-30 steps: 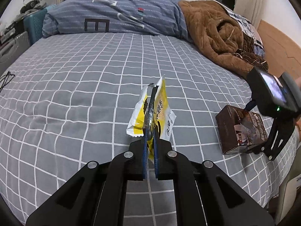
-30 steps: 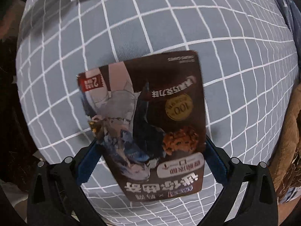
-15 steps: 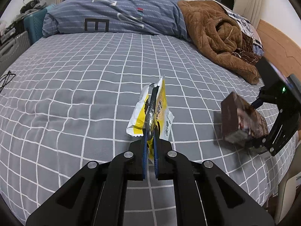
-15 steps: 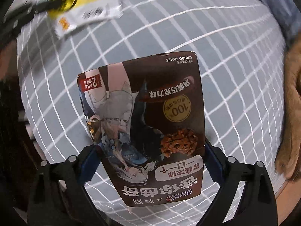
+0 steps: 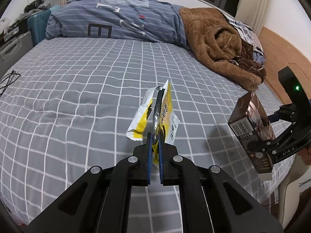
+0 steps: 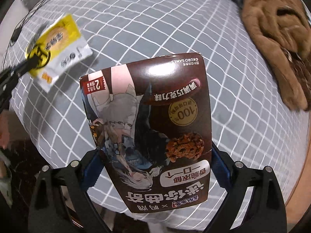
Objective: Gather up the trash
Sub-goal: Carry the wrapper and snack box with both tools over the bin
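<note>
My left gripper [image 5: 155, 141] is shut on a yellow and white snack wrapper [image 5: 163, 114] and holds it above the grey checked bed [image 5: 77, 89]. The wrapper also shows in the right wrist view [image 6: 58, 48], at the upper left. My right gripper [image 6: 155, 155] is shut on a brown cookie box [image 6: 151, 128] and holds it up off the bed. In the left wrist view the box [image 5: 250, 128] hangs at the right edge of the bed, with the right gripper [image 5: 287, 136] behind it.
A brown fleece blanket [image 5: 217, 44] and a blue duvet [image 5: 116, 23] lie at the head of the bed. Suitcases [image 5: 17, 42] stand at the left. A black cable [image 5: 7, 79] lies on the left edge. A wooden board [image 5: 279, 52] is at the right.
The right gripper has lifted the cookie box off the bed and tilted it up. The left gripper has risen slightly with the wrapper.
</note>
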Tool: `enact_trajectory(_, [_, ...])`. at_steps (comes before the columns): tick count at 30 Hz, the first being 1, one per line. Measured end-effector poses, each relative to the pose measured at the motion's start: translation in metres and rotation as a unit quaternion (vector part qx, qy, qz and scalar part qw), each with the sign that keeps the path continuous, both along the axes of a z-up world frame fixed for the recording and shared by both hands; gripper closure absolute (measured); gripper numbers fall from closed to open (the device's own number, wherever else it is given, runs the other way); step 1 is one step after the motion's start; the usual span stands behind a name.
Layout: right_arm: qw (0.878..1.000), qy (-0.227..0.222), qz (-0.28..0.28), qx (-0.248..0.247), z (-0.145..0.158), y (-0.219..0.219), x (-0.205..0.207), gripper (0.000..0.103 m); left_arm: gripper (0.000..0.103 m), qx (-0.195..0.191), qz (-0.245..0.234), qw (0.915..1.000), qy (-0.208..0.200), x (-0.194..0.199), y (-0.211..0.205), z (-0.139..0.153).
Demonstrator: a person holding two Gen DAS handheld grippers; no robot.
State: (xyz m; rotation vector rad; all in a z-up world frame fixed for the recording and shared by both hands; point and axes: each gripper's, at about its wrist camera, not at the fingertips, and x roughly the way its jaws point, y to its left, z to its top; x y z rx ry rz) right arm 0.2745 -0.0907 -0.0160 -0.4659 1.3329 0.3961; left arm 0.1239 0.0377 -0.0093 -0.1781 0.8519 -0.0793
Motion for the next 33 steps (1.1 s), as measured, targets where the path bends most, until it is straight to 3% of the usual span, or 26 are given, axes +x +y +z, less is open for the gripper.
enact_trajectory(12, [0.992,-0.025,-0.088,0.083,0.024,-0.025,-0.093,0.013,0.099,0.003,-0.005,1.0,-0.006,-0.068,-0.015,0.037])
enact_trajectory(20, [0.988,-0.055,-0.123,0.08,0.035,-0.029,-0.156,0.013,0.099,0.003,0.005,1.0,-0.008,-0.117,-0.018,0.052])
enact_trajectory(33, [0.978,-0.072,-0.154,0.118,0.036,-0.036,-0.251,0.013,0.099,0.004,-0.002,0.9998,-0.017,-0.192,-0.038,0.066])
